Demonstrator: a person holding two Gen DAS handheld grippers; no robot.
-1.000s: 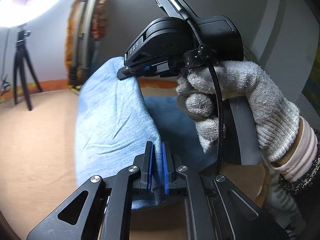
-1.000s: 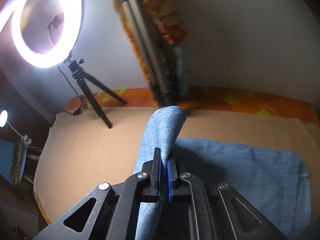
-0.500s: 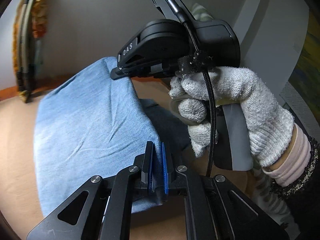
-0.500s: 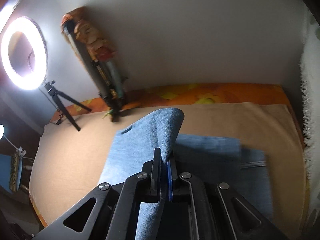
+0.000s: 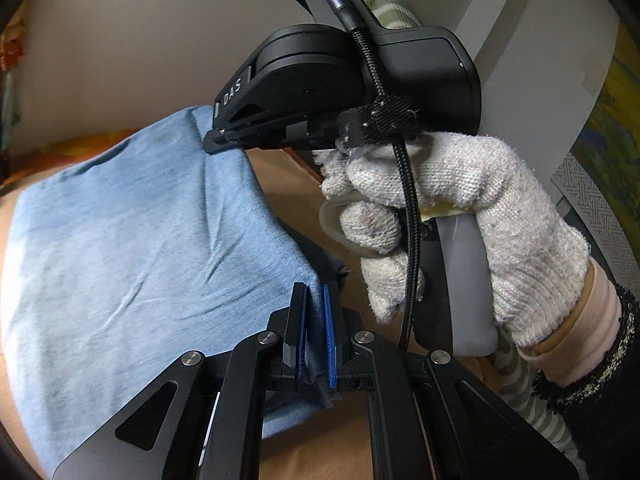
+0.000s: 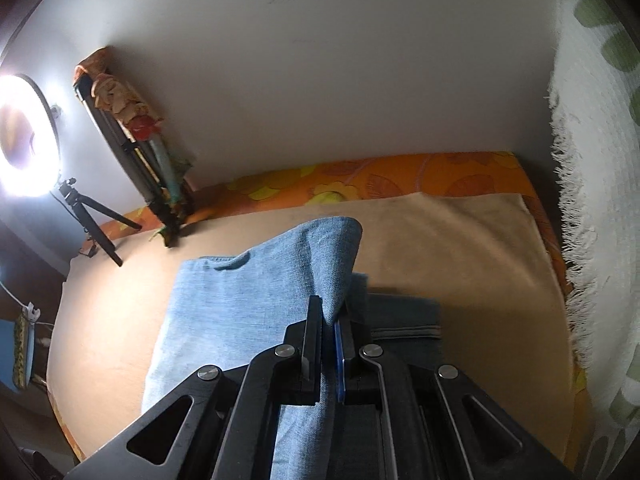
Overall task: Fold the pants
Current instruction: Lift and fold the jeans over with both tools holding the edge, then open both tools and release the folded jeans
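Note:
Light blue denim pants (image 5: 140,240) lie over a tan sheet, their top layer lifted along one edge. My left gripper (image 5: 315,300) is shut on the near corner of that raised edge. A gloved hand (image 5: 460,216) holds the right gripper (image 5: 218,142) above the far corner, its tips pinching the cloth there. In the right wrist view the pants (image 6: 240,312) rise in a peak into my right gripper (image 6: 328,312), which is shut on the fold. A darker lower layer (image 6: 400,316) with a hem shows to the right beneath.
A tan sheet (image 6: 460,248) covers the bed, with an orange flowered sheet (image 6: 360,184) along the wall. A ring light (image 6: 24,136) on a small tripod and a folded stand (image 6: 140,156) lean at the back left. A white fringed cloth (image 6: 592,200) hangs at the right.
Both grippers have carried the lifted denim edge sideways across the bed. The ring light and the leaning stand have slid left in both views. The grips are unchanged.

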